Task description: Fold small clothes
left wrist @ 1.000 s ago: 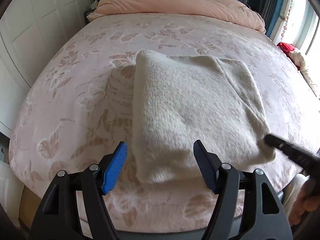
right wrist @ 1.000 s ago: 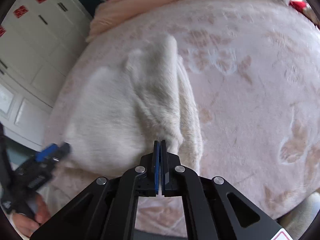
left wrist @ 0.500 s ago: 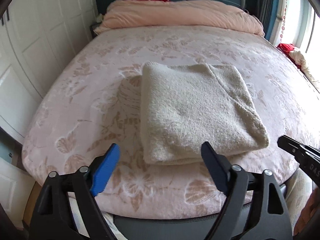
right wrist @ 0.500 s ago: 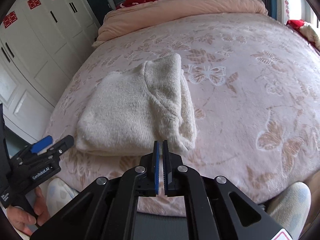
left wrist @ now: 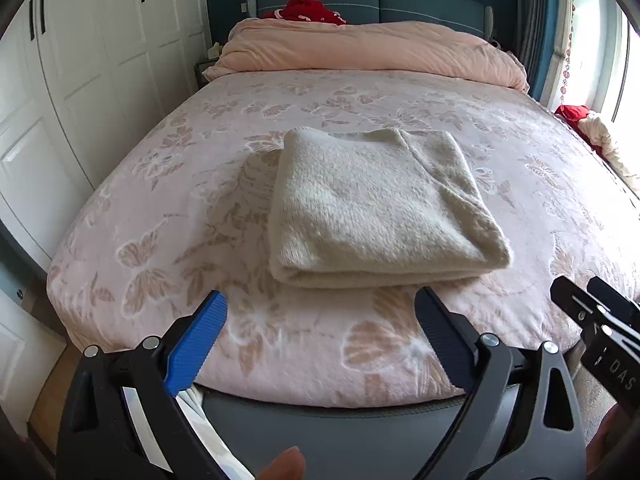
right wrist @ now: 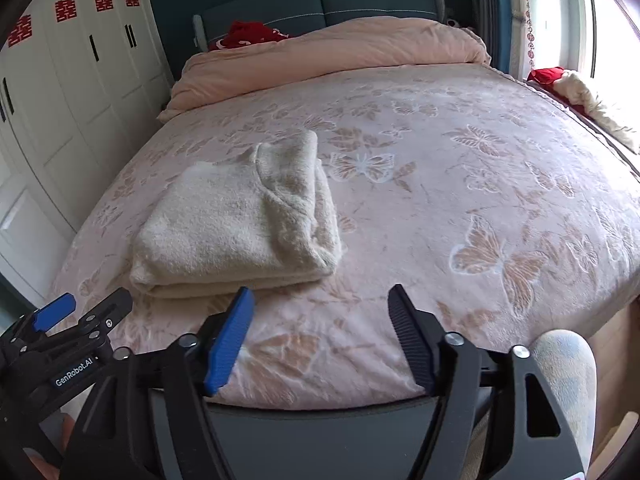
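Bed cover (left wrist: 168, 216) lies flat and bare on all sides of the folded cream sweater (left wrist: 380, 208), the only obstacle mid-bed, near the front edge. Wide bare stretch to its right (right wrist: 500, 184). Far end blocked by a rolled pink duvet (left wrist: 368, 52) against the headboard. White wardrobe (left wrist: 80, 80) close along the left side; bundled clothes (right wrist: 584, 96) at the far right edge.

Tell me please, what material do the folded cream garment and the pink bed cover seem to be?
The folded cream garment looks like soft, fuzzy knit, maybe wool or fleece: its surface is matte and hairy. The pink bed cover looks like plush, short-pile fabric, with a slightly raised butterfly pattern; the exact fibre is unclear.
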